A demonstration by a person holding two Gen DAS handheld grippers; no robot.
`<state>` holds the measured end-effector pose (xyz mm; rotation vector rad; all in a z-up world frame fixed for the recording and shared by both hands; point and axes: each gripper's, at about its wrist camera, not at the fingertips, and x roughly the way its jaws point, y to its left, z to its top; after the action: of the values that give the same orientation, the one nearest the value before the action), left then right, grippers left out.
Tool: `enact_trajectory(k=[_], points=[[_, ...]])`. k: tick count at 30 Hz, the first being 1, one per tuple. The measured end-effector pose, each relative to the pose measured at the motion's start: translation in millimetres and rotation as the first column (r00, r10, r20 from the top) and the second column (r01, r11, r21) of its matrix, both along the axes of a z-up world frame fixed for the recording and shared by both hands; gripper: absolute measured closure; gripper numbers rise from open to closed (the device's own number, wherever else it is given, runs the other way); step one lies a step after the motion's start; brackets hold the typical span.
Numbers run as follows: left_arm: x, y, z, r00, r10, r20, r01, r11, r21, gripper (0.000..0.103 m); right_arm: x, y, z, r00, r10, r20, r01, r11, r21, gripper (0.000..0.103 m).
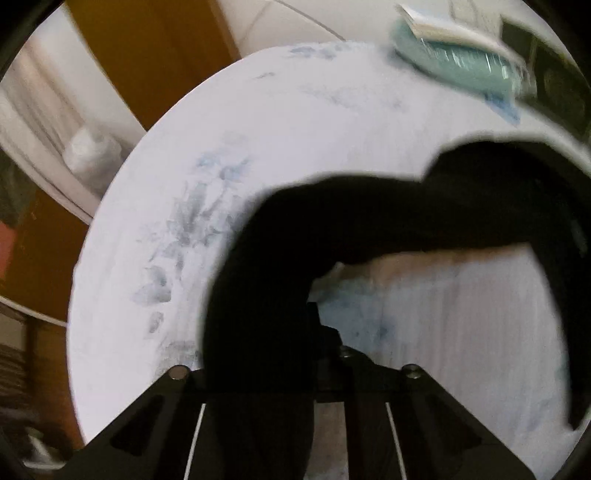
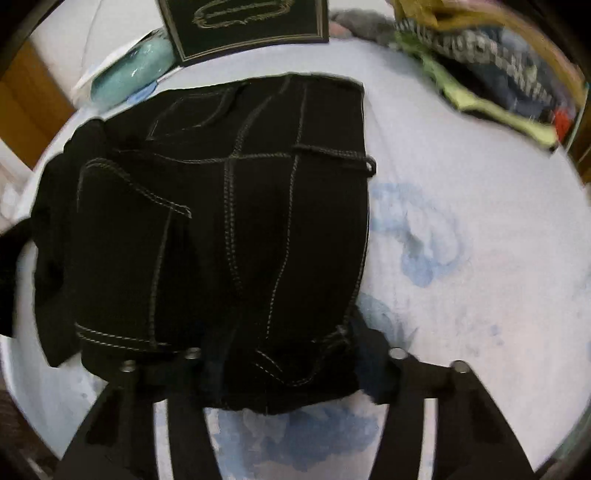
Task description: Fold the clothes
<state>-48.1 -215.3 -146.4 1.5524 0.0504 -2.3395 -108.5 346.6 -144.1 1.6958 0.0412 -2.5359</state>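
White bedsheet (image 2: 480, 206) with faded blue flowers carries folded black jeans (image 2: 229, 206), pale-stitched. Left gripper (image 1: 295, 350) pinches their cloth; right gripper's (image 2: 280, 369) grip is unclear.

You see black garment (image 2: 229, 221), pale contrast stitching; white bedsheet (image 2: 480, 229), blue floral print; teal packet (image 2: 129, 74); black box (image 2: 247, 26), gold ornament.

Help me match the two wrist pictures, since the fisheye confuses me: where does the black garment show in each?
Left wrist: the black garment arcs across the middle and right, running down into the left tool at the bottom.
Right wrist: it fills the centre-left as a folded stack with pale stitching, its near edge at the right tool.
Shared landmark: the teal packet on the white, blue-flowered sheet.
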Motion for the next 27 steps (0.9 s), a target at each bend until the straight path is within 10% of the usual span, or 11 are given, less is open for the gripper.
enact_trajectory(k=[11, 16, 21, 25, 27], points=[[19.2, -24.5, 122.4, 0.958, -0.053, -0.282, 0.044, 0.998, -0.040, 0.096, 66.3, 55.9, 131.2, 0.942, -0.144, -0.302, 0.206, 0.961, 0.184, 0.086], [14.6, -7.1, 103.1, 0.974, -0.124, -0.189, 0.131, 0.991, 0.021, 0.064, 117.8, 121.8, 103.5, 0.943, -0.308, -0.124, 0.325, 0.932, 0.159, 0.084], [17.2, 2.2, 73.7, 0.986, -0.138, -0.090, 0.152, 0.970, 0.189, 0.052, 140.6, 137.5, 73.3, 0.936, -0.350, -0.037, 0.352, 0.929, 0.112, 0.061], [31.0, 3.0, 103.1, 0.979, -0.133, -0.152, 0.159, 0.972, 0.174, 0.042, 133.7, 134.6, 94.9, 0.938, -0.322, -0.124, 0.329, 0.944, 0.034, 0.007], [35.9, 0.2, 119.0, 0.975, -0.113, -0.191, 0.148, 0.972, 0.180, 0.032, 119.6, 132.4, 100.9, 0.943, -0.299, -0.148, 0.302, 0.953, -0.004, 0.007]])
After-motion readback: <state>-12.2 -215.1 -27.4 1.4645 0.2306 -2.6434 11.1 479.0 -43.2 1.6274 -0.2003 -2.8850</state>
